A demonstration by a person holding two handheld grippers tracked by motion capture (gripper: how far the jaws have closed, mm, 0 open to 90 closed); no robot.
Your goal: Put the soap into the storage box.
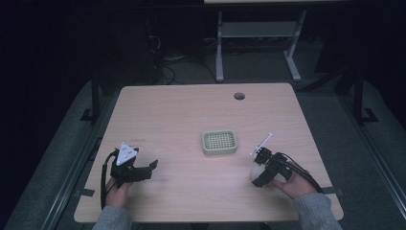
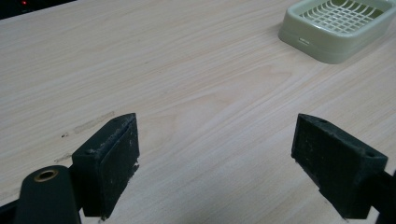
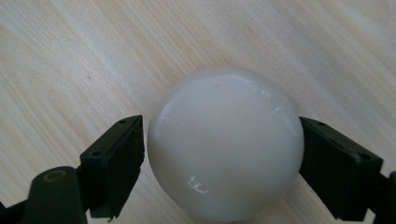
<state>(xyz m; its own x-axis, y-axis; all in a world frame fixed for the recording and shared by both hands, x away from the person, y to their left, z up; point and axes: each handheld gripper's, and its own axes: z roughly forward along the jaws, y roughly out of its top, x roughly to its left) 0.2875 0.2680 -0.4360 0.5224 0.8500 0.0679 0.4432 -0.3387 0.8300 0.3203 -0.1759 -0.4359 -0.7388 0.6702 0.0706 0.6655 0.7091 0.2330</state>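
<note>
The place looks like a lab or test room: a plain light-wood bench with a cable hole stands on grey carpet, loose cables trail across the dark floor behind, beside a second desk's metal legs.

Wooden table, green tray
</note>
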